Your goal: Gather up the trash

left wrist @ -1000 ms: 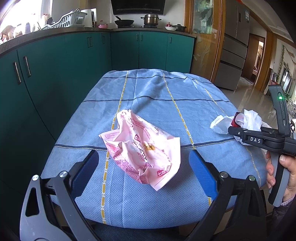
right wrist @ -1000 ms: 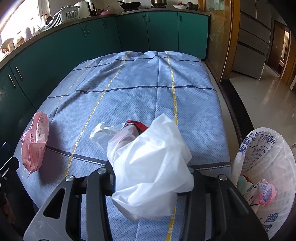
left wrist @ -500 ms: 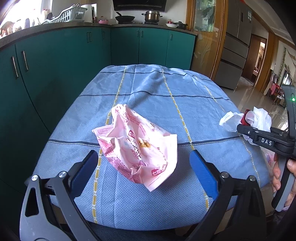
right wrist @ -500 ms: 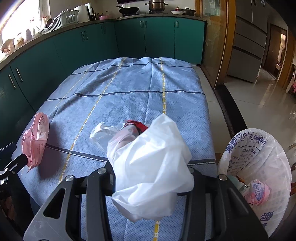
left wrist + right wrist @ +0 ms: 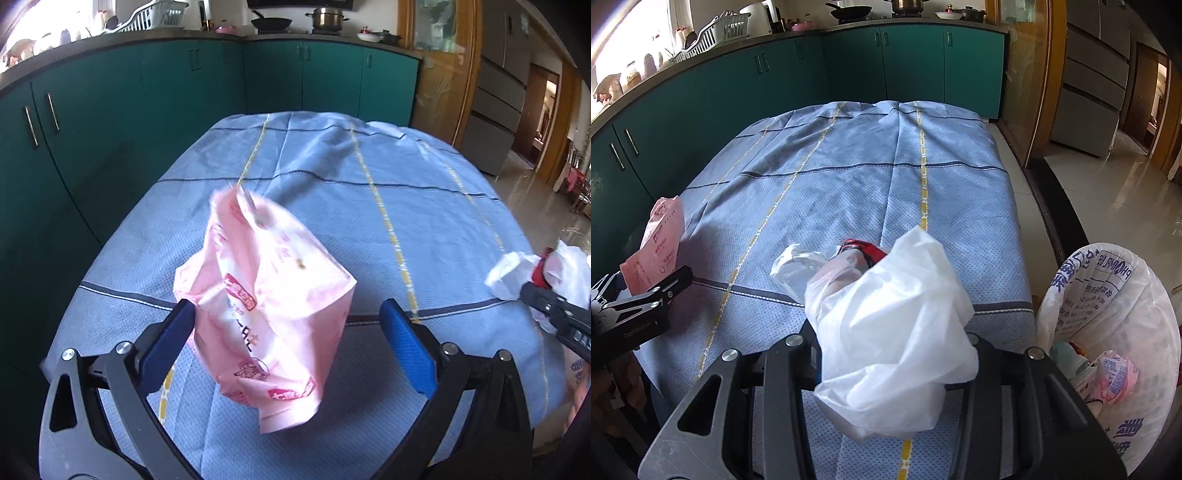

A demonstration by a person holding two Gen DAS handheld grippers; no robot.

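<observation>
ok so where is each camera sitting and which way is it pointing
Left wrist: on the left tool, looking forward over the blue tablecloth toward the green cabinets; its wide-open blue-padded fingers flank the pink bag.
Right wrist: on the right tool, facing the same cabinets, with the trash bin at right; its black fingers clamp the white bag.
Shared: tablecloth, cabinets, both bags, and each view catches the other tool at its edge.
</observation>
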